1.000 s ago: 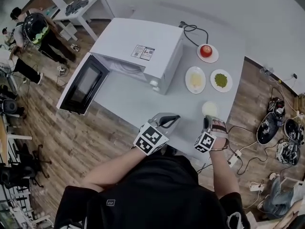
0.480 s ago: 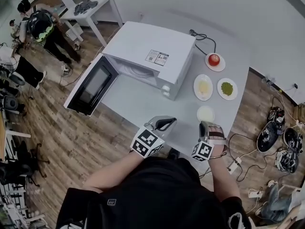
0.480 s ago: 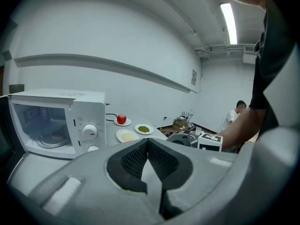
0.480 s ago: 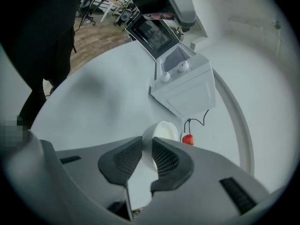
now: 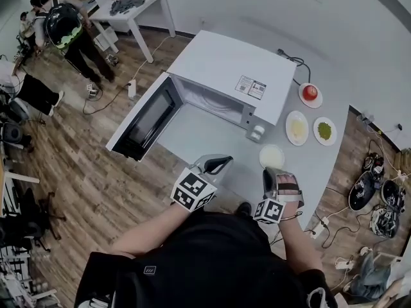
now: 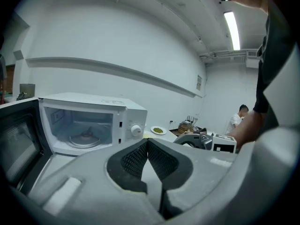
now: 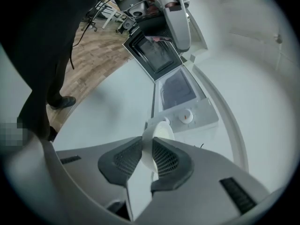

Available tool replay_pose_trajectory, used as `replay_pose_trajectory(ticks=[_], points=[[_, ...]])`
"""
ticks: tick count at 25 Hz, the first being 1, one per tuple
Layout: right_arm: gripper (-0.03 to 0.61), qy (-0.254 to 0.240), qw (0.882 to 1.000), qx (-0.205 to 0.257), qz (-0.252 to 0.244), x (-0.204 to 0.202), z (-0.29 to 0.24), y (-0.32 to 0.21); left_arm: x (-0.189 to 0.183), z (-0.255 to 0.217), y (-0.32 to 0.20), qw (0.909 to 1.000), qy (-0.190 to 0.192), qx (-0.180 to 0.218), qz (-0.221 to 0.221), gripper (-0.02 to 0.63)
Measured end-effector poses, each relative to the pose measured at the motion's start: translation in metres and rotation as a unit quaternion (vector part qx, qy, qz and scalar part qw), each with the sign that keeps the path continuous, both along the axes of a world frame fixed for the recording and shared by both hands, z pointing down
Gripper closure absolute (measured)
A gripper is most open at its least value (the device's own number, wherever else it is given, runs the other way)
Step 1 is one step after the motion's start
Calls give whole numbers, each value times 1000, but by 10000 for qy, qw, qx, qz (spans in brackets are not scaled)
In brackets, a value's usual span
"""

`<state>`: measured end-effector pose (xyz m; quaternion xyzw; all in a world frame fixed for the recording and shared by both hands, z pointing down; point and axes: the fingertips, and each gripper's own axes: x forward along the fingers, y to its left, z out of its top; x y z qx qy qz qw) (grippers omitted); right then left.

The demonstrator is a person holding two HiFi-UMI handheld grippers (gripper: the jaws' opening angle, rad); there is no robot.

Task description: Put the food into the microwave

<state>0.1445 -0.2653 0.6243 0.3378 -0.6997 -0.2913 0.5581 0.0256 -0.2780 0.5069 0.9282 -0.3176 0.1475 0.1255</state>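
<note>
Microwave [image 5: 221, 76] first, from the head view: it sits on the white table [image 5: 308, 162] with its door [image 5: 144, 124] swung wide open to the left; bare table top lies between its open mouth and the two grippers; past its right side lie three plates, one with a red round thing [image 5: 310, 92], one with yellow food [image 5: 297, 128], one with green food [image 5: 325, 131]; the small white plate [image 5: 271, 155] is near the table's front edge, just in front of the microwave's knob [image 5: 256, 133]; it is round and pale, and what food is on it I cannot tell; the right gripper [image 5: 273, 172] has it by the near rim; the left gripper [image 5: 221, 163] is to its left, above the table; people [image 5: 64, 27] stand far off on the wooden floor [image 5: 83, 172].

Left gripper view: the jaws are pressed together with nothing between them; ahead is the open microwave with a glass turntable [image 6: 86, 137] inside.

Right gripper view: the jaws pinch the small white plate, which sits edge-on between the dark pads; beyond it lie the knob and the open door.
</note>
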Motion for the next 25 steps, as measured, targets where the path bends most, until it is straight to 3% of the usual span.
replay_pose_trajectory(ticks=[13, 20, 25], points=[[499, -23, 9991, 308, -274, -167, -33, -33, -143, -22, -31, 9989, 224, 351, -238, 606], [499, -28, 9981, 350, -514, -229, -35, -65, -168, -30, -48, 9977, 284, 561, -268, 606], [499, 3, 9972, 264, -701, -248, -22, -106, -172, -23, -74, 9974, 271, 539, -386, 606]])
